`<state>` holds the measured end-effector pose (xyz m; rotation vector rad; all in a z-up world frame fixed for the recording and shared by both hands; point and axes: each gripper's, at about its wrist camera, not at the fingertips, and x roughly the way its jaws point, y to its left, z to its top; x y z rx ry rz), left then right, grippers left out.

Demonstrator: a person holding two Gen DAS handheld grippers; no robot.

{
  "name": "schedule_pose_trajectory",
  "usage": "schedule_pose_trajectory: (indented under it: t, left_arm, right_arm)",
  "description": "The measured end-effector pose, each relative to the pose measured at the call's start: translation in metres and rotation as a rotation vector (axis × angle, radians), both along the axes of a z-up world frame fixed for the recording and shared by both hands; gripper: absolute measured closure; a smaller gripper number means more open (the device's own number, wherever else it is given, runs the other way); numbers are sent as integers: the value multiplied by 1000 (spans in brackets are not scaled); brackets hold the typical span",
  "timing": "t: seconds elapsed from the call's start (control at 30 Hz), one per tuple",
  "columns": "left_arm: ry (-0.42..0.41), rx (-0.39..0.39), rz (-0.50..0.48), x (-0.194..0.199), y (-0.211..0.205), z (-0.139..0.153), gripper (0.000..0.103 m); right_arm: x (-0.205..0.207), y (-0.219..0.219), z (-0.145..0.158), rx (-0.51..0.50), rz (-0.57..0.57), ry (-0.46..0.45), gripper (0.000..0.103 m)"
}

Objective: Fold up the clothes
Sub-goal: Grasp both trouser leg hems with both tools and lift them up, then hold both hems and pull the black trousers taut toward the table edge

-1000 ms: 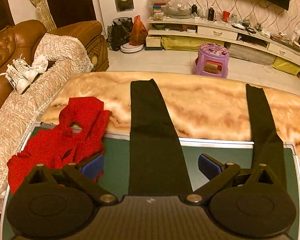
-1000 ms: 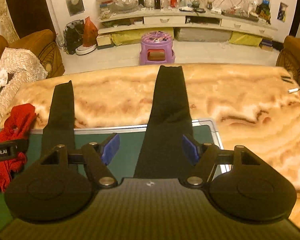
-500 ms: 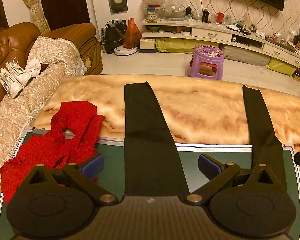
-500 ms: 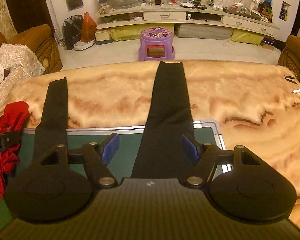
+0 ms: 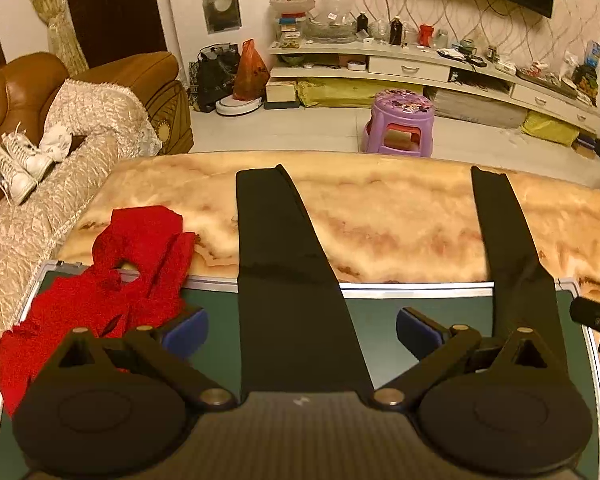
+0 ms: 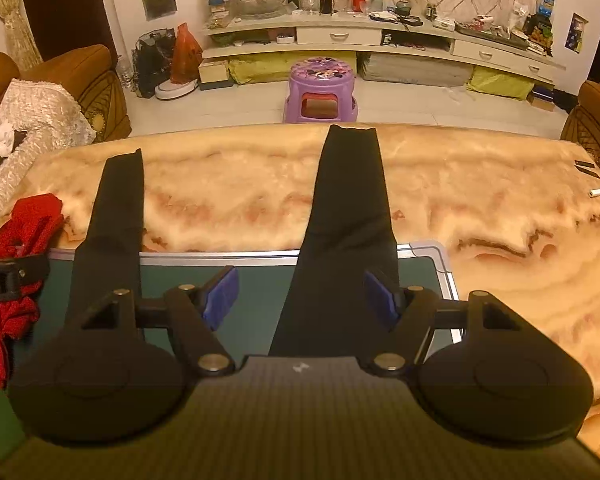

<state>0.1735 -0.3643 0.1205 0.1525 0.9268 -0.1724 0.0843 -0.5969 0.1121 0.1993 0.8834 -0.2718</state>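
I see a living room with a tiled floor (image 5: 308, 128) and a long wall shelf (image 6: 380, 36) crowded with bottles. A brown sofa (image 5: 16, 92) under a cream throw stands at the left. My work surface is a marble-patterned table (image 5: 400, 216) with a green mat (image 6: 268, 280) at its near edge. Black trousers (image 5: 284, 264) lie flat, legs running from mat onto marble, spread well apart. A red garment (image 5: 112, 280) lies crumpled at the mat's left corner. A purple stool (image 6: 320, 92) stands beyond the table. My left gripper (image 5: 300, 324) and right gripper (image 6: 300, 296) each straddle one leg, fingers spread wide, gripping nothing.
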Motion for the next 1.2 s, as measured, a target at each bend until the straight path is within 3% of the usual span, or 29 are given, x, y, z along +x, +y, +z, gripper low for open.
schedule_pose_trajectory:
  t: [0.4,1.2]
  left_arm:
    - [35,-1,-15,-10,-5,-11,0]
    - [34,-19,-19,-39,-1,-5,1]
  right_arm:
    - [-9,5,-1,-11,18,-1,26]
    - [-37,18,4,-9,43,12,26]
